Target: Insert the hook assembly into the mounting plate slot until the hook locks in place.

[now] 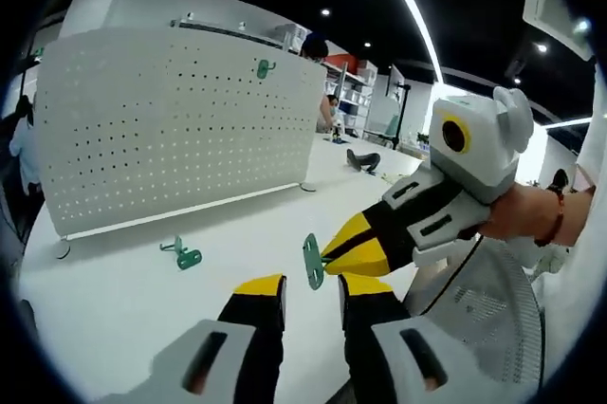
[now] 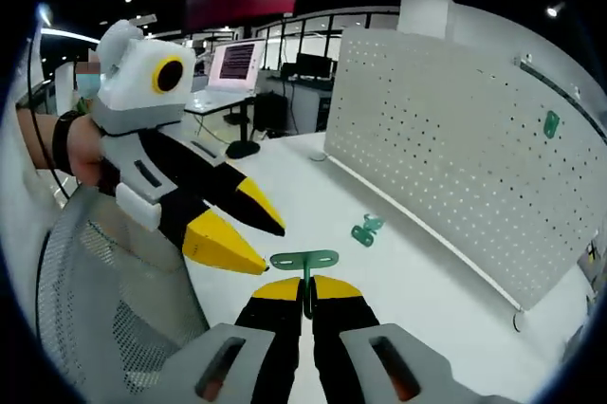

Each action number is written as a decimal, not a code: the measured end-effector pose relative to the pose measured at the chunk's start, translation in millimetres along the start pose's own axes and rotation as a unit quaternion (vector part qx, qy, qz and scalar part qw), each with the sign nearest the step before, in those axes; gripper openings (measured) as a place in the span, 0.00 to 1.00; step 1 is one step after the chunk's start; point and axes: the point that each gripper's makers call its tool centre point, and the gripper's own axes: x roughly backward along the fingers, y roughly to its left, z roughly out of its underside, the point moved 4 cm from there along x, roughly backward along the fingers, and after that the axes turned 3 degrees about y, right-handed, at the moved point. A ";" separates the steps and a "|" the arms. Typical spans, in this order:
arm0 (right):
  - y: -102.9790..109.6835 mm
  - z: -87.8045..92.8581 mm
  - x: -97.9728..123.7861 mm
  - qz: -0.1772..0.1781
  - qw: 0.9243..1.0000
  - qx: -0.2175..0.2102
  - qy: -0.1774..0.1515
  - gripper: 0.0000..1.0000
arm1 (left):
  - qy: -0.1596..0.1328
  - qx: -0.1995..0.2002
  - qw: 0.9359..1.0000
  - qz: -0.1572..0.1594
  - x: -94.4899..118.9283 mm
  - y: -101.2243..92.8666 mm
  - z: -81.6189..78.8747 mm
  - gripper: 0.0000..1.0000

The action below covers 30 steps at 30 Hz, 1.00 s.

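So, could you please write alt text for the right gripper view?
The right gripper is shut on a green hook, with the left gripper open beside it. Another green hook lies on the white table before a white pegboard.

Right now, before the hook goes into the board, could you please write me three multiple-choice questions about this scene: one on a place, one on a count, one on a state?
1. Where does the loose hook lie?
A. on the table, in front of the pegboard
B. on the floor
C. on a shelf

2. How many green hooks can be seen in all?
A. one
B. three
C. five

3. In what state is the right claw?
A. open and empty
B. shut on a cable
C. shut on the held hook

Answers:
1 A: it rests on the white tabletop near the foot of the board.
2 B: one loose, one held, and one mounted hook high on the pegboard.
3 C: the jaws pinch the hook's stem, and its plate stands just past the tips.
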 end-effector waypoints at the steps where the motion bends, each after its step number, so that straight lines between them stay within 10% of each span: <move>1: 1.8 0.0 0.4 -0.001 1.000 0.001 0.001 0.02 | 0.005 -0.002 1.000 0.002 -0.7 -1.1 1.0 0.18; 30: 21.1 -4.2 4.3 0.002 0.999 0.044 0.013 0.05 | 0.049 -0.069 0.996 -0.018 -4.1 -3.6 10.4 0.04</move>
